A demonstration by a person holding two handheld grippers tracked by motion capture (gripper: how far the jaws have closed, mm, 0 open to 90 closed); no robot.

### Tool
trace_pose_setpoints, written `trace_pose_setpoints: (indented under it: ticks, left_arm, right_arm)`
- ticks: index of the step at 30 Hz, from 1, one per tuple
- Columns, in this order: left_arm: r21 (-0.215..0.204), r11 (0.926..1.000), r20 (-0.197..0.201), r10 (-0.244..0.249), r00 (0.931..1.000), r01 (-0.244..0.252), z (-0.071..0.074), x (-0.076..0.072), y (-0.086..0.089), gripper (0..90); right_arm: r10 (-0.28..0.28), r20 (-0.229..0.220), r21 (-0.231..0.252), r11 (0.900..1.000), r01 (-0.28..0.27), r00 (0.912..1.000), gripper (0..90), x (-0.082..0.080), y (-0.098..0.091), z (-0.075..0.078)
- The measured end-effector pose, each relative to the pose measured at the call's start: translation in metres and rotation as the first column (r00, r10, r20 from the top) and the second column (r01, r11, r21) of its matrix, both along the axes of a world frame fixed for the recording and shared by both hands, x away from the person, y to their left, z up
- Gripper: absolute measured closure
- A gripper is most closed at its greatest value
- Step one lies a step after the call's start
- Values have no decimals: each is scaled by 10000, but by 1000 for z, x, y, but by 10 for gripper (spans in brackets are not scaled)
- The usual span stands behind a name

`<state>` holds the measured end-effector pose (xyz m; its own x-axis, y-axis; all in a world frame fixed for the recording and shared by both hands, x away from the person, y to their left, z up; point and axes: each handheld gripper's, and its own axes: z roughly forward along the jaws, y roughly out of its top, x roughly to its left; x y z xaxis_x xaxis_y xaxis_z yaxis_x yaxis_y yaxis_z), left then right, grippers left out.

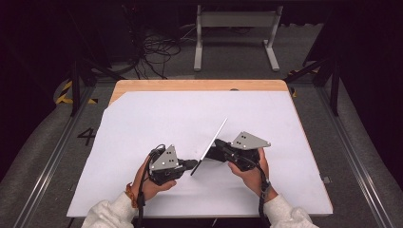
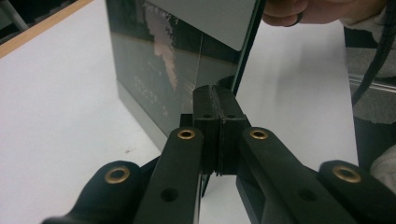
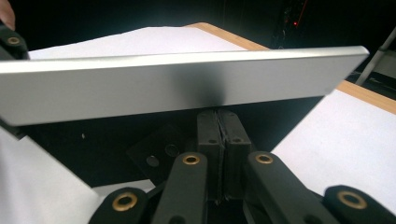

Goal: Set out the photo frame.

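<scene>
Lighting's pretty uneven here: the high view has a brightly lit white sheet covering the table [image 1: 142,142] with everything around it sinking into near-black, and the whole frame is a bit soft and low-res. Light seems to come from above, shadows under the hands are faint. In the left gripper view the thin glossy dark panel with a silver edge [image 2: 154,74] throws mirror reflections and a pinkish smear of glare. In the right gripper view its silver rim shines and close-up parts look slightly soft.
</scene>
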<state>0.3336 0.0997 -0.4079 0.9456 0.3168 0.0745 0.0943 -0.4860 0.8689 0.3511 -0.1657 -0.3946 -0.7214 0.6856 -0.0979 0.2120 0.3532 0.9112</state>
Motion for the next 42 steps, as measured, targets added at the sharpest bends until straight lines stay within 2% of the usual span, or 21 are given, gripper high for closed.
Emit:
trace_pose_setpoints:
  ticks: [30,38,42]
  left_arm:
    - [-89,9991,159,-403,9991,404,4,-6,-17,866]
    - [116,9987,387,-504,9980,500,6,-7,-17,832]
    - [122,9981,351,-604,9976,600,6,-10,-14,834]
  right_arm:
    - [-74,5,182,9998,73,10000,900,5,7,-1]
    - [19,49,135,9999,-19,10000,880,4,5,0]
    - [127,138,139,9998,-129,9998,884,0,3,4]
